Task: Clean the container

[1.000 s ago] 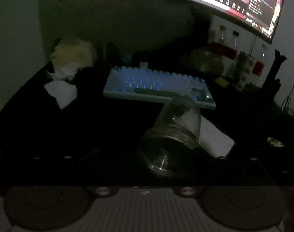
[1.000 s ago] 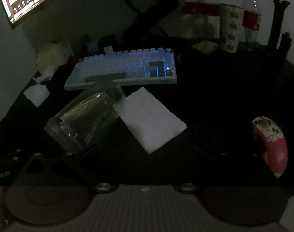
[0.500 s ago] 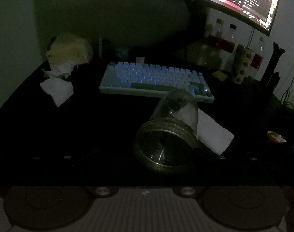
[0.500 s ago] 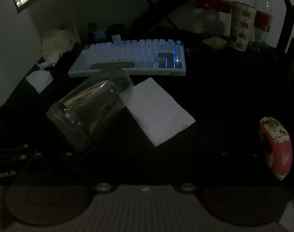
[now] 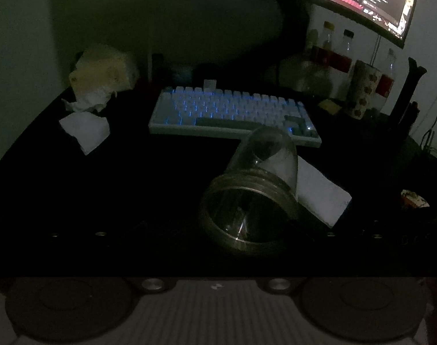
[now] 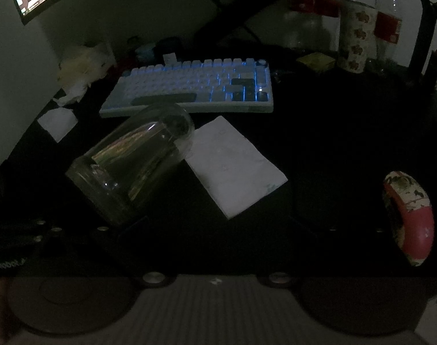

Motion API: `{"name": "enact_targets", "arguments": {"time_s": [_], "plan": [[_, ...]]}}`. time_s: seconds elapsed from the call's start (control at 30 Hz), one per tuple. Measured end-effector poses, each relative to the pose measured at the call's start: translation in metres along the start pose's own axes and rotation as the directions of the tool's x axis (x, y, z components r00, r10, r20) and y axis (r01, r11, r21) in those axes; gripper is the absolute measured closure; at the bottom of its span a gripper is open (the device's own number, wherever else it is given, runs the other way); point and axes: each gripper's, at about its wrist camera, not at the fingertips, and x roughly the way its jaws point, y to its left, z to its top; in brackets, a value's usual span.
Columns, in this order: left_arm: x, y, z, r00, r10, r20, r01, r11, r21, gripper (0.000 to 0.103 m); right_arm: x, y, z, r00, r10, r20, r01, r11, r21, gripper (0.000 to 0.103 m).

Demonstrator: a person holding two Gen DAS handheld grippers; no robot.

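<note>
Up close, the left gripper's jaws are lost in the dark, so I cannot tell whether they pinch the glass container, tilted with its mouth toward the left camera. Whether the right gripper's jaws are spread is equally unclear. Beside the container lies a white napkin, behind it a backlit keyboard on the dark surface.

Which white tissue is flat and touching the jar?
The folded tissue right of the glass jar. The other tissue, far left, lies apart.
</note>
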Motion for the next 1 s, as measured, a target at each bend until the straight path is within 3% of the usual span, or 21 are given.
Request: {"name": "enact_targets", "arguments": {"time_s": [0.37,0.5,1.0], "plan": [[-0.001,-0.009,-0.004,1.0,0.014,-0.002,-0.014,1.0,-0.012,0.0,0.001,0.0,0.0,1.0,-0.003,-0.004,0.003,1.0,0.002,0.0],[0.005,0.01,0.004,1.0,-0.011,-0.007,0.011,1.0,0.015,0.0,0.002,0.0,0.0,1.0,-0.003,-0.005,0.003,1.0,0.002,0.0],[0.003,0.007,0.002,1.0,-0.007,-0.013,0.008,1.0,0.007,0.0,0.003,-0.001,0.0,1.0,-0.008,-0.009,0.008,1.0,0.004,0.0]]}}
